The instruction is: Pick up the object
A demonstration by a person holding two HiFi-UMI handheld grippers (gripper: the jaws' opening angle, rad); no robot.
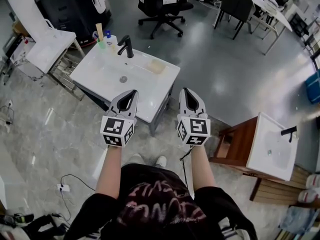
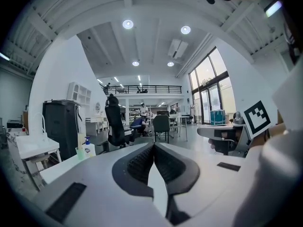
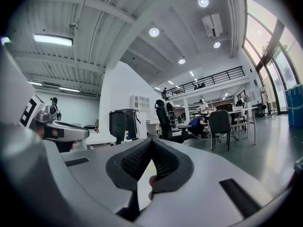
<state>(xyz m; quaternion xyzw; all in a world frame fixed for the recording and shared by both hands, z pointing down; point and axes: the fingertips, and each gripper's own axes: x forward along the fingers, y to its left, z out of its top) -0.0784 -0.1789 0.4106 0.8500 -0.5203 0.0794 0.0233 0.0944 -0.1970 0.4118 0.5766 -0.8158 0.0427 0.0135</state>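
A white washbasin (image 1: 107, 79) with a black tap (image 1: 126, 46) stands in front of me. On its rim lie a beige pad (image 1: 156, 66), a small pump bottle (image 1: 109, 38) and a green cup (image 1: 101, 44) holding a stick. My left gripper (image 1: 131, 92) hovers over the basin's near edge, jaws shut and empty. My right gripper (image 1: 187, 90) hangs beside it, just past the basin's right corner, also shut with nothing held. In the left gripper view the closed left gripper (image 2: 153, 145) points level across the room, with the bottle (image 2: 88, 148) low at left. The right gripper (image 3: 151, 141) shows its tips together.
A black office chair (image 1: 160, 4) and a black cabinet (image 1: 70, 6) stand behind the basin. A white side table (image 1: 50, 49) is to its left. A second basin on a wooden cabinet (image 1: 272, 146) stands at right. A power strip and cable (image 1: 62, 187) lie on the floor.
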